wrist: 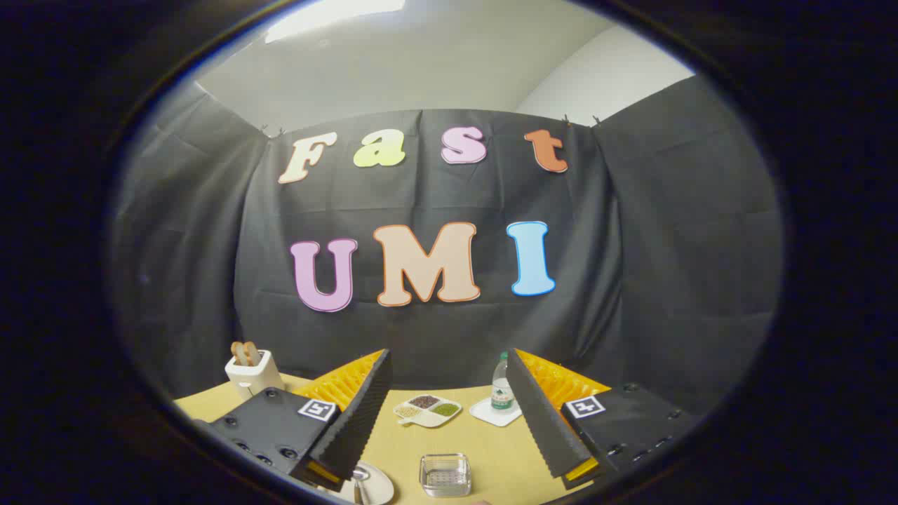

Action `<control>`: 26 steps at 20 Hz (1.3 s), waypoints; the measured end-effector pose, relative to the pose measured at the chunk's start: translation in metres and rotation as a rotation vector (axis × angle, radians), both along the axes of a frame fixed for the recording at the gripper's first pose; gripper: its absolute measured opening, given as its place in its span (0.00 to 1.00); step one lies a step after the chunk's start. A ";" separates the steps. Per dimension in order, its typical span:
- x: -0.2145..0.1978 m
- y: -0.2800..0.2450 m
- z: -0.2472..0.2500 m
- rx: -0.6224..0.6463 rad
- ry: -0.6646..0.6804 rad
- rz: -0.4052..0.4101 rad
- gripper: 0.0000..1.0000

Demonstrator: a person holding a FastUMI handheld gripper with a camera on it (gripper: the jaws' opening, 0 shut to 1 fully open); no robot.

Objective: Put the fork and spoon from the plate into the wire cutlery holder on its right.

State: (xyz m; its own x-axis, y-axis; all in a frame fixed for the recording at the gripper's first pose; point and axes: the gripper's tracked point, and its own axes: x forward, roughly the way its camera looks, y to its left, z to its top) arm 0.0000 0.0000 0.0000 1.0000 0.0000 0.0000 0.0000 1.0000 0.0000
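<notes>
A: Starting high, the gripper (pixel 449 414) hangs with fingers spread wide, nothing between them.

B: Where's the cutlery?

A: On the plate (pixel 375 485), low by the left finger; a utensil (pixel 359 480) shows there. The holder (pixel 445 475) sits just to its right on the surface (pixel 484 442). Tip down and straddle one handle squarely, I'd say.

black cloth walls (pixel 666 245) back a tan table (pixel 491 449) under a pale ceiling (pixel 421 63) with a bright light panel (pixel 330 14).

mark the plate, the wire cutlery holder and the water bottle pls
plate (pixel 379 485): gripper view, bare rim beside the utensil.
wire cutlery holder (pixel 445 474): gripper view, its front wall.
water bottle (pixel 501 393): gripper view, its labelled body.
</notes>
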 end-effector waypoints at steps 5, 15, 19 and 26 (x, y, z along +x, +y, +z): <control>-0.005 0.032 -0.002 -0.026 -0.002 0.051 1.00; 0.001 0.074 0.009 -0.047 -0.031 0.127 1.00; -0.001 0.083 0.004 -0.044 -0.018 0.143 1.00; -0.002 0.106 -0.014 -0.070 0.036 0.198 1.00</control>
State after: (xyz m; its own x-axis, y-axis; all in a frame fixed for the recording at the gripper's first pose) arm -0.0016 0.1061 -0.0141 0.9798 0.1957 -0.0423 -0.1982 0.9780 -0.0658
